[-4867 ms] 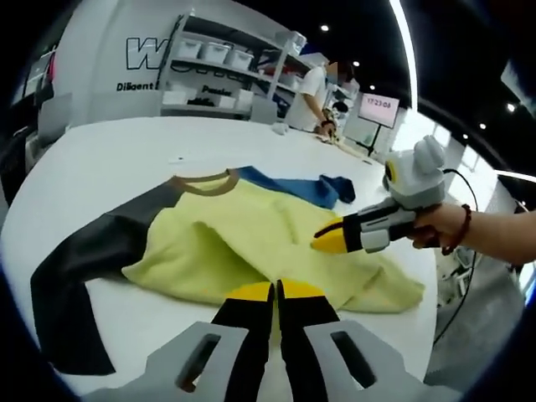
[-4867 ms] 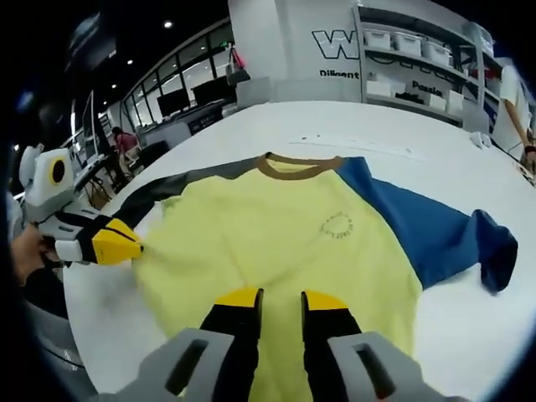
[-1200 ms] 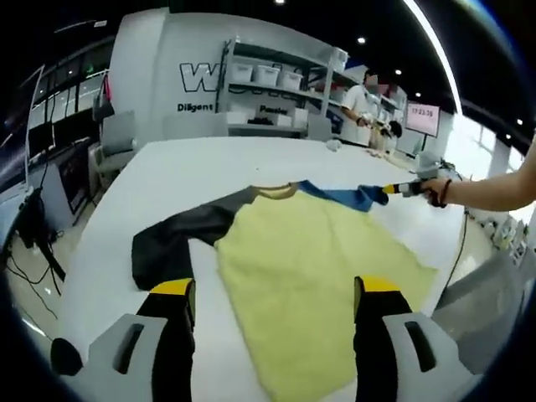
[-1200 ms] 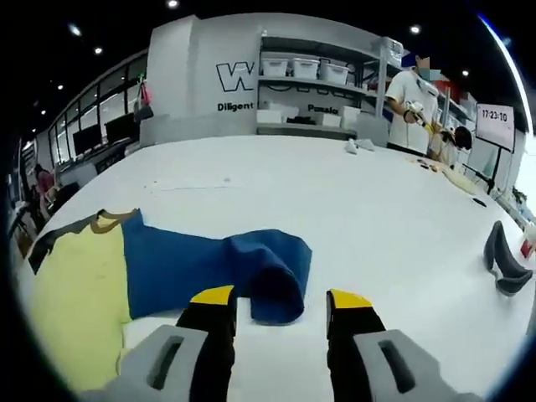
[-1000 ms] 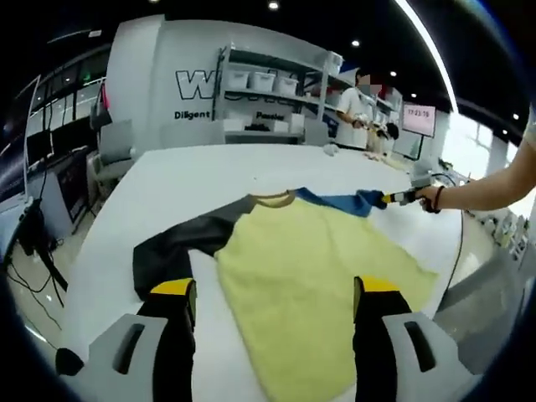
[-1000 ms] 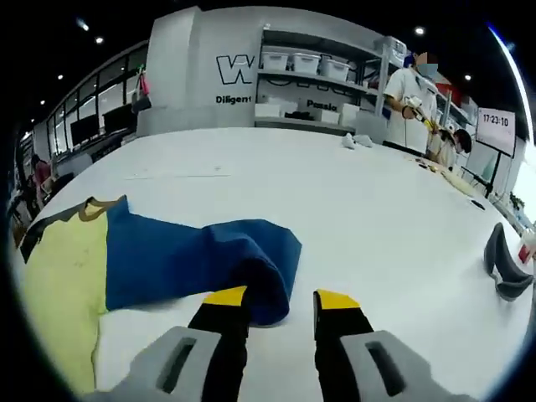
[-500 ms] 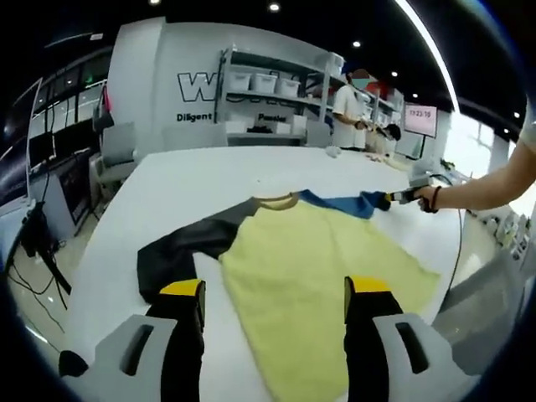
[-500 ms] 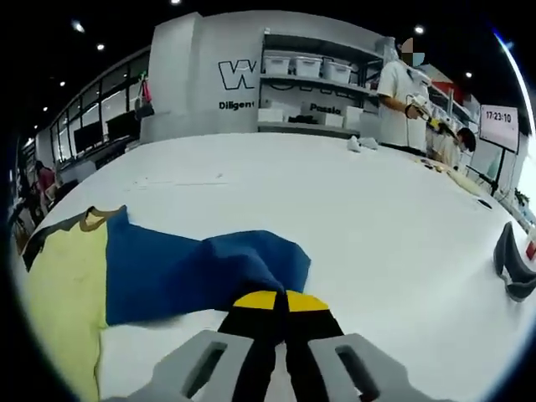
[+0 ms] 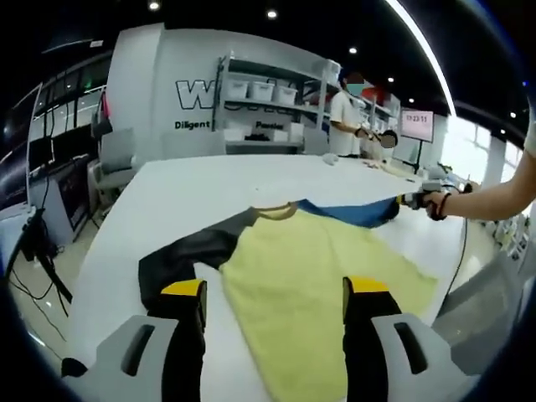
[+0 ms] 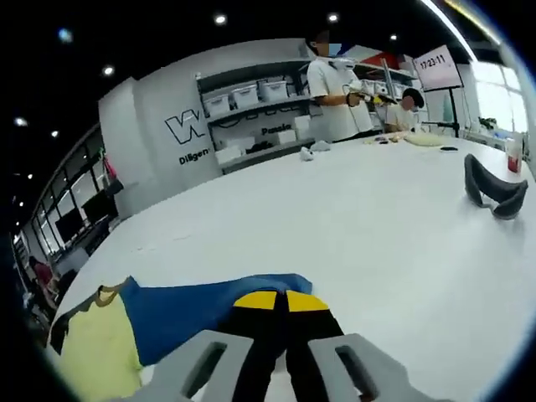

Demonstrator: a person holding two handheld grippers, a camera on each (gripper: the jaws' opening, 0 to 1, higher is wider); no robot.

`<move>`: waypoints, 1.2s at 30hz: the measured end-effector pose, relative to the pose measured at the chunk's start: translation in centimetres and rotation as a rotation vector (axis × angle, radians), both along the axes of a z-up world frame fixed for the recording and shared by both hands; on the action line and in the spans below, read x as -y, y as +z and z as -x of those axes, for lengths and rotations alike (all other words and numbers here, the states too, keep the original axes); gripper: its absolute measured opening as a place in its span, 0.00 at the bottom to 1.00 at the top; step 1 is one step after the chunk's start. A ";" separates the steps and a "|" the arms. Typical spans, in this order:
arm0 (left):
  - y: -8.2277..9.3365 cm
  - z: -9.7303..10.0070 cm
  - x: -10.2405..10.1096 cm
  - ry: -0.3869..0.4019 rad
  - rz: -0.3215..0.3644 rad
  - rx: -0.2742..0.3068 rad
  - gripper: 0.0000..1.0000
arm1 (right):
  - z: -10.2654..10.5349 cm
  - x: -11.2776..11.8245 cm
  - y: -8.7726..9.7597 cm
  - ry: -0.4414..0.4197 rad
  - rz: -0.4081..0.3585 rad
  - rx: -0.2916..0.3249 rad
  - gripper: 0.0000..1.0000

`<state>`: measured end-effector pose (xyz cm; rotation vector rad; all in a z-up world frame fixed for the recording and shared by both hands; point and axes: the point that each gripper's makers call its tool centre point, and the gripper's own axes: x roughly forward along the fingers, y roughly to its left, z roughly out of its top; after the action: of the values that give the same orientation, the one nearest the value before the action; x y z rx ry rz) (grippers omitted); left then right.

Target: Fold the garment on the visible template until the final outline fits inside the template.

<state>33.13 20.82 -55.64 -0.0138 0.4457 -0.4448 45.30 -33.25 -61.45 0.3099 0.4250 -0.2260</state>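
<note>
Clamping the blue sleeve (image 10: 205, 311) end, the right gripper (image 10: 272, 299) has its jaws fully together on the cloth; the sleeve's long axis runs toward 9 o'clock to the yellow body (image 10: 96, 352). The left gripper (image 9: 275, 289) hangs wide open and empty, the garment (image 9: 322, 260) ahead at 12 o'clock on the white table (image 9: 209, 180).

You're in a lab/workshop: big white table (image 9: 180, 180), shelving with storage bins (image 9: 260, 88) upper centre, wall clock display (image 10: 437, 60) upper right.
</note>
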 end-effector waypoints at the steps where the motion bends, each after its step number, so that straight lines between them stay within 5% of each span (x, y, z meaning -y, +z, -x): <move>1: -0.2 0.0 -0.1 0.003 0.002 -0.006 0.63 | 0.1 -0.3 -0.2 0.003 -0.011 -0.006 0.00; 16: 0.4 0.5 -0.6 0.001 0.021 -0.002 0.67 | -1.1 -2.6 1.6 0.005 -0.077 0.056 0.00; 24: 1.8 1.0 -0.9 0.004 0.058 0.041 0.69 | -3.8 -11.5 5.6 0.230 -0.077 0.164 0.00; 36: 2.6 1.4 -0.9 0.013 0.092 0.054 0.75 | -4.5 -21.4 7.0 0.436 -0.085 0.191 0.00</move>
<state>31.69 21.71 -53.05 -0.0933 0.3714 -0.4512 49.77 -11.81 -54.41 0.3115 0.3039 0.2466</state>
